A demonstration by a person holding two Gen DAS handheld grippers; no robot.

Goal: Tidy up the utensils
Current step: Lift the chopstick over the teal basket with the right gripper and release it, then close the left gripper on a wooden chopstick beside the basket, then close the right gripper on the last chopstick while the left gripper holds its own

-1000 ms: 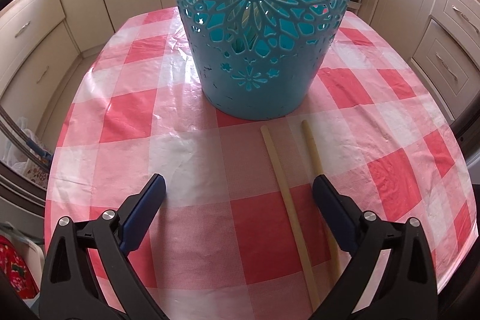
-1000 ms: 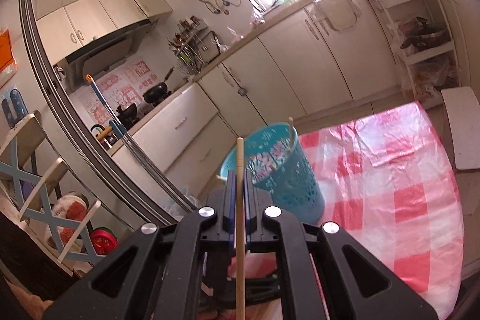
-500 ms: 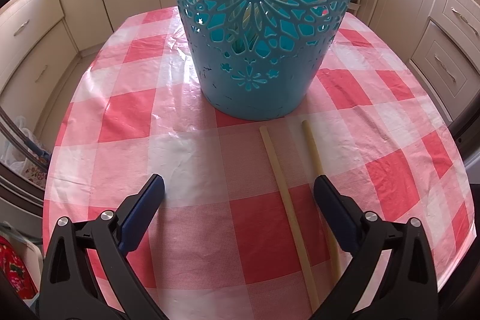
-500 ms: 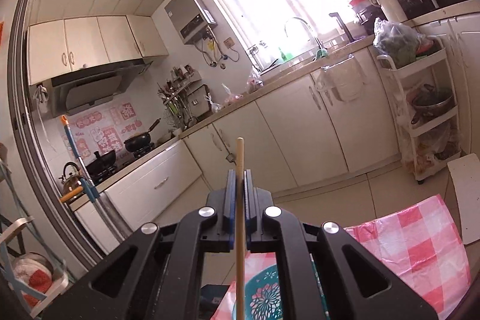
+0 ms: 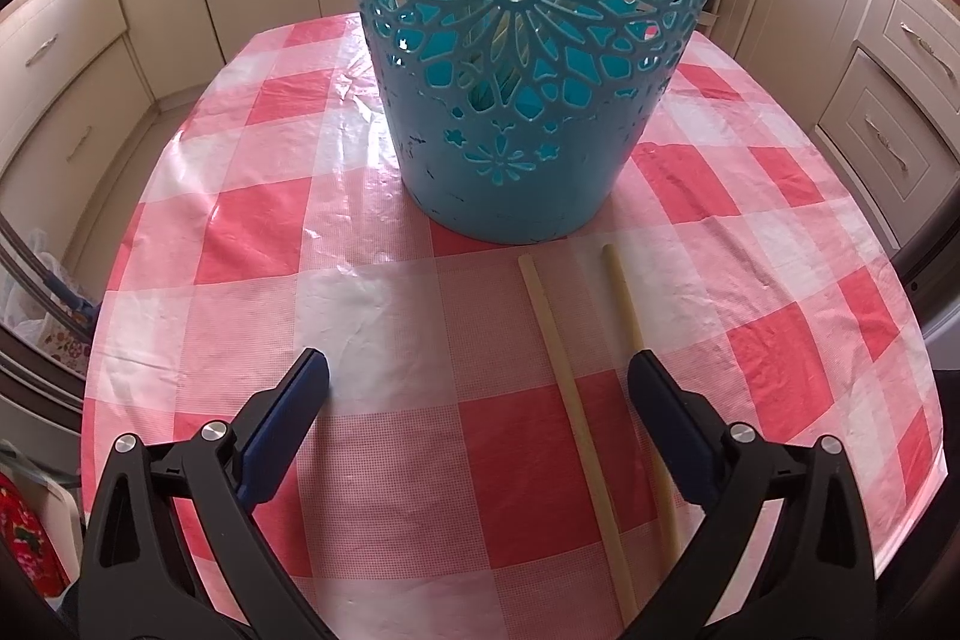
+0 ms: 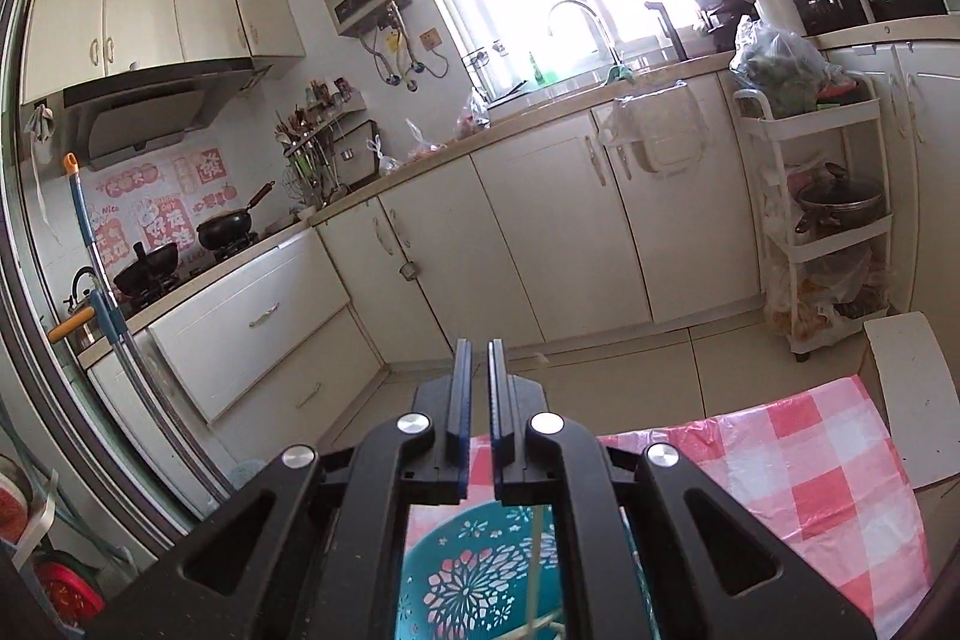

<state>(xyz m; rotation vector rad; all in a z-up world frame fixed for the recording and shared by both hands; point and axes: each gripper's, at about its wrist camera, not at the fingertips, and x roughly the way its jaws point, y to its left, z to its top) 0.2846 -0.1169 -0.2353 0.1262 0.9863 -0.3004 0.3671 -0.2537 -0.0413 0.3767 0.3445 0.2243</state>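
Note:
In the left wrist view, my left gripper [image 5: 477,367] hangs open over the red-and-white checked table [image 5: 240,220]. Two pale chopsticks lie side by side in front of the teal cut-out basket [image 5: 516,70]. One chopstick [image 5: 570,388] lies between the fingers, and the other chopstick [image 5: 624,292] runs under the right finger. In the right wrist view, my right gripper [image 6: 477,346] is above the basket [image 6: 480,580], its pads nearly together with nothing between them. A thin chopstick [image 6: 533,562] stands inside the basket below it.
Cream kitchen cabinets [image 6: 540,250] ring the table on the far side and on both flanks. A white cart [image 6: 828,232] with pots stands at the right. A white board [image 6: 900,388] lies beside the table's far edge.
The chopstick that stood between the right gripper's pads is gone from them and a stick shows in the basket. The right view swung up toward the kitchen. The left gripper kept still.

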